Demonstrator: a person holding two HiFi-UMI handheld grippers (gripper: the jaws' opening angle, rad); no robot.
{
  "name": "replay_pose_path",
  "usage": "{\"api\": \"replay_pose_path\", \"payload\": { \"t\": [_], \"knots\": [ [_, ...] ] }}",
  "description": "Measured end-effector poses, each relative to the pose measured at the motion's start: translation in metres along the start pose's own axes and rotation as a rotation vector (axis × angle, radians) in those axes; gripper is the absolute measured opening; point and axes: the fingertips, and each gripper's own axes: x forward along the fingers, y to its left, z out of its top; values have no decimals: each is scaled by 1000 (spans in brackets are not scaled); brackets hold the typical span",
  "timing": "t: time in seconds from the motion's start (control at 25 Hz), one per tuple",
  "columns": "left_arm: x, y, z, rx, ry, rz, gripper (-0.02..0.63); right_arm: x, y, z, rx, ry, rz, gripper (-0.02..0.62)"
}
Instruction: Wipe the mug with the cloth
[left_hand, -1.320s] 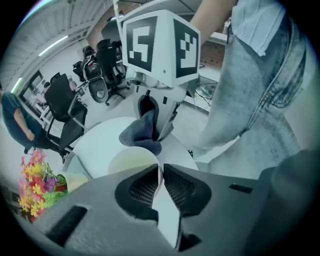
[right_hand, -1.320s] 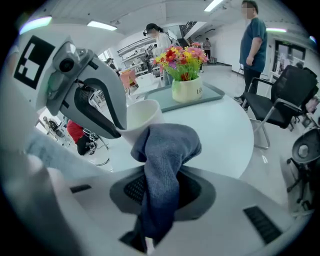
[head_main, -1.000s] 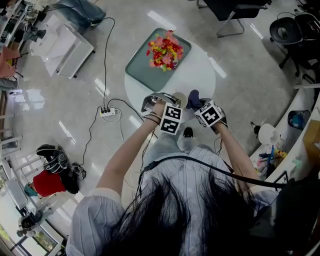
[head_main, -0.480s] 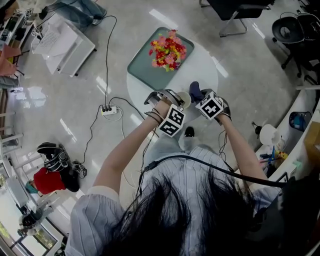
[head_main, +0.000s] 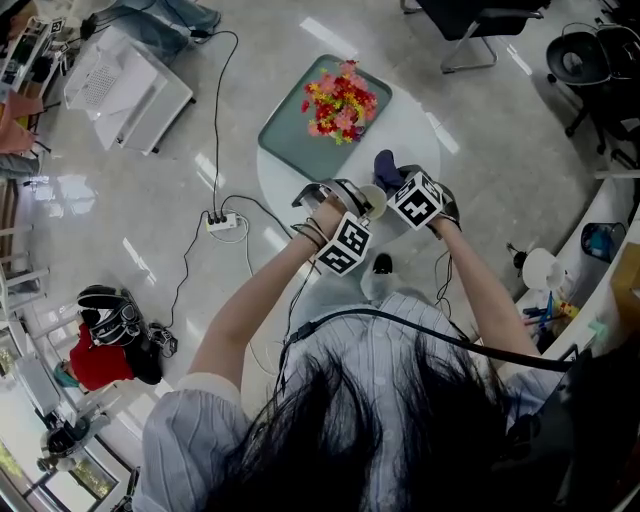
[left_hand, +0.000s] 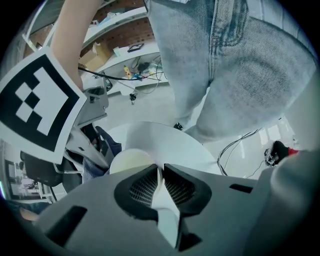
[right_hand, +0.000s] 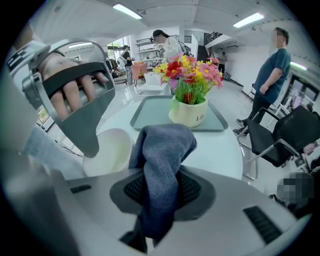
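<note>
Left claw pinching mug, seemingly its handle, right claw pinching cloth

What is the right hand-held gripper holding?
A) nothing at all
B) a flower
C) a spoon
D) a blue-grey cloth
D: in the right gripper view, the right hand-held gripper is shut on the cloth, which sticks up between its jaws. The left hand-held gripper grips the mug.
</note>
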Motion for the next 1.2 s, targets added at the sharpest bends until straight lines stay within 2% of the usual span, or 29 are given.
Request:
{"api": "replay_pose_path", "payload": {
  "t": [0.32,0.4,0.48,0.64,0.84,1.04,1.2],
  "knots": [
    [-1,-2,0,34,2,11,49,0,0,3,22,-3,-19,101],
    [-1,-1,-2,26,8,19,49,-1,-1,2,44,-4,-19,101],
    [0,1,0,-19,-1,25,49,-2,-3,1,71,-15,-21,101],
    [-10,11,10,-241,-125,49,51,-10,-4,1,102,-57,-30,101],
    [-33,14,5,-566,-215,101,59,-30,-11,-6,188,-125,-62,101],
    [-62,18,-4,-894,-365,235,58,-63,-6,-1,307,-220,-81,101],
    [-80,19,-14,-1111,-436,348,58,-83,7,-1,313,-264,-85,101]
  ]
}}
